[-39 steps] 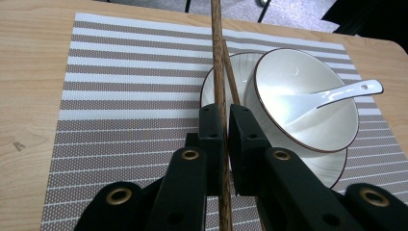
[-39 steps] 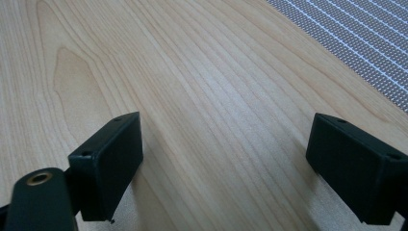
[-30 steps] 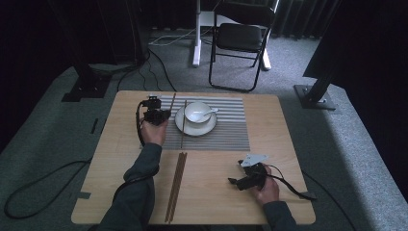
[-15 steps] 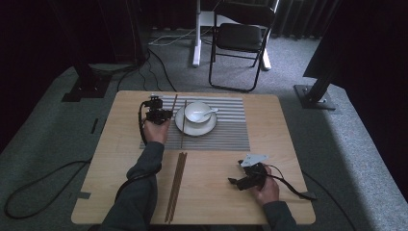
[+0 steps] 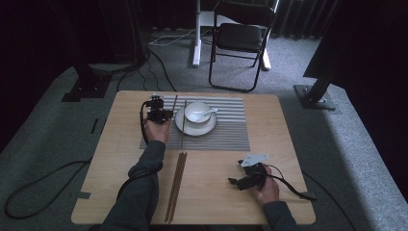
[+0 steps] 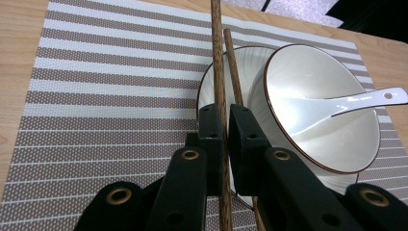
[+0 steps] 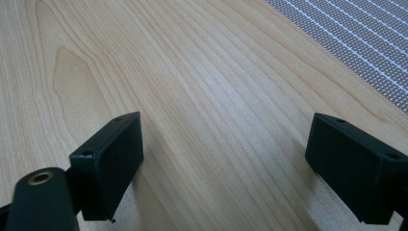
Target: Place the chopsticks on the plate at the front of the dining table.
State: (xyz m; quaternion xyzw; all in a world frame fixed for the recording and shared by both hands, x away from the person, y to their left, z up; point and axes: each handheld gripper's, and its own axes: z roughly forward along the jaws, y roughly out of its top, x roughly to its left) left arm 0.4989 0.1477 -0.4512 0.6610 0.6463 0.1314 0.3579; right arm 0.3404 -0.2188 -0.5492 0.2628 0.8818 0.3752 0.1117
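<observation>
Chopsticks are the business at hand: the left claw point(image 6: 223, 127) has its jaws pinched tight on one dark wooden chopstick point(image 6: 217, 62), holding it over the striped placemat point(image 6: 96, 96) just beside the saucer's rim. A second chopstick point(image 6: 234, 77) lies right next to it, its far end resting against the white saucer point(image 5: 180, 122). From the high view the gripped stick runs lengthwise along the saucer's left side.

To my eye the step is laying this stick down parallel to its mate. Doing it well means lowering it level, so both ends meet the placemat together, keeping it close beside the other stick without knocking it, and staying clear of the bowl point(image 6: 320, 103). The jaws should open only once the stick rests flat, or it may roll.

The right claw point(image 7: 223, 159) rests on the bare counter point(image 5: 298, 130) near the person's edge, jaws spread wide with nothing between them.

Counting: two chopsticks by the saucer, one further pair of chopsticks point(image 5: 175, 185) lying together on the wood nearer the person, which I take to be two sticks; one bowl, one white spoon point(image 6: 356, 101) in it, one saucer, one placemat, two claws.
</observation>
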